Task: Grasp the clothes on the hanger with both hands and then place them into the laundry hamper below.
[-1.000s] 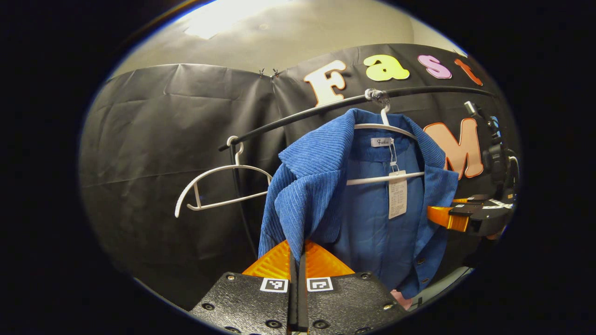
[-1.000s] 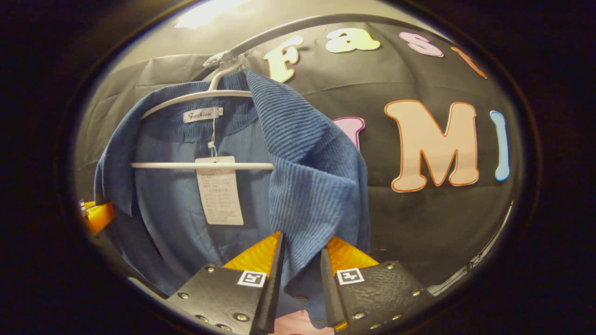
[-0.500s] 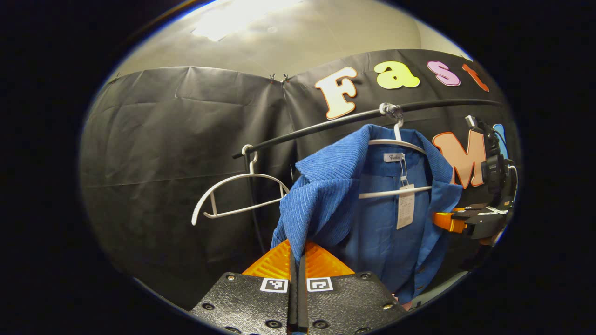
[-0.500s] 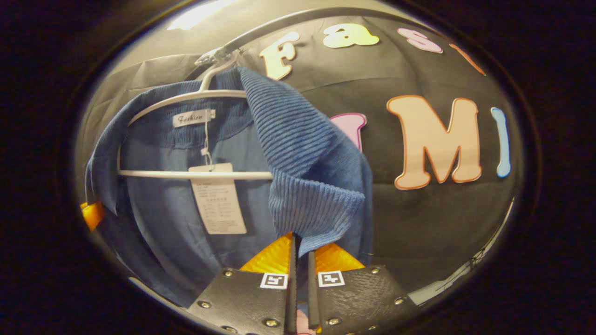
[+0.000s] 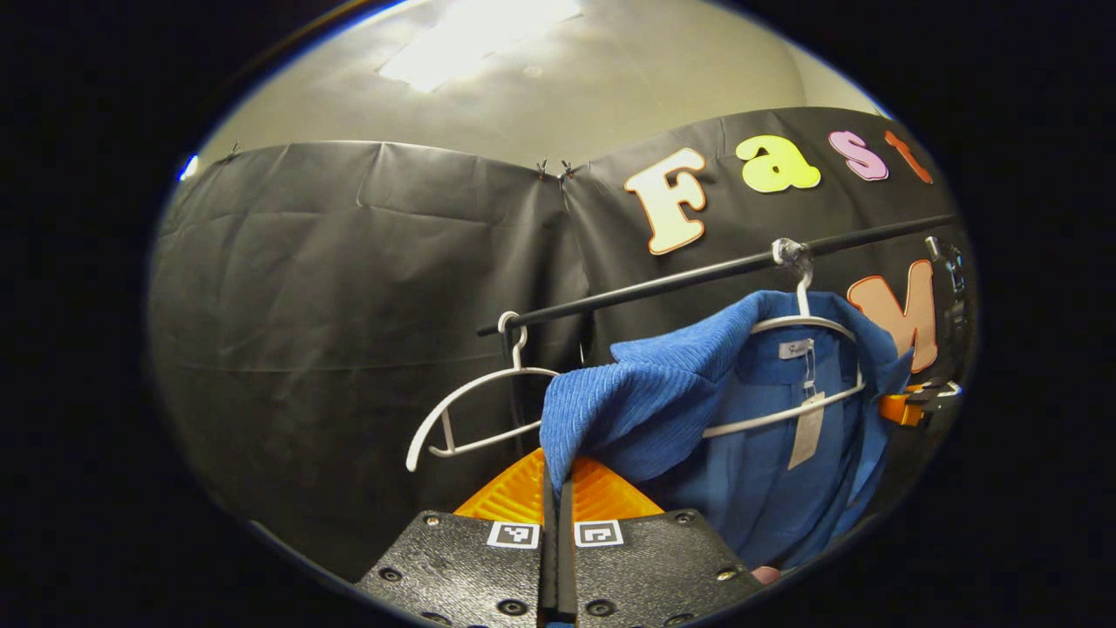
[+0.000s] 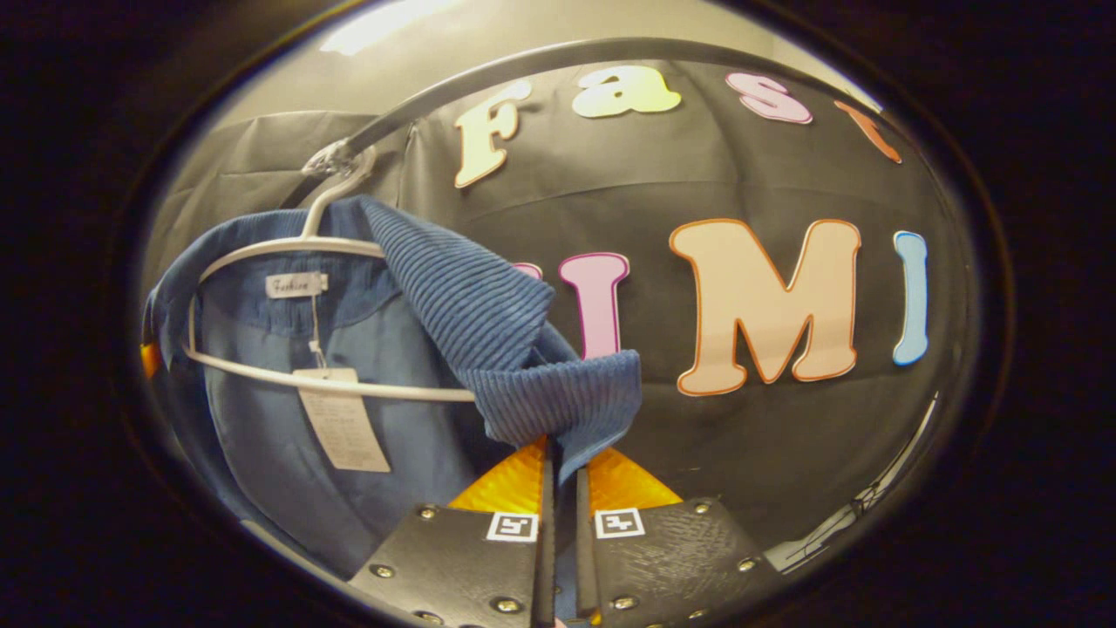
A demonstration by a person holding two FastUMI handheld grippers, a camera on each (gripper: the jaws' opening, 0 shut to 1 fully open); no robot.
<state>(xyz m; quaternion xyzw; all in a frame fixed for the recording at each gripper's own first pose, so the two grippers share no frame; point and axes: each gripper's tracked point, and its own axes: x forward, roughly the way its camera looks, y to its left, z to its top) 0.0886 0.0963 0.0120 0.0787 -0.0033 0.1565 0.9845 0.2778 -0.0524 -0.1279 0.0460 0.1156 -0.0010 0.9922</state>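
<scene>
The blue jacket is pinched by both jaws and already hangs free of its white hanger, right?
Not quite. Both grippers pinch the blue jacket, but it is still draped on its white hanger, which hooks over the black rail; the right gripper view shows this.

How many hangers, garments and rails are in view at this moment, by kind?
White hangers: 2 (bare hanger, hanger carrying the shirt)
Blue corduroy shirt: 1
Paper tag: 1
Black rail: 1
Total: 5
</scene>
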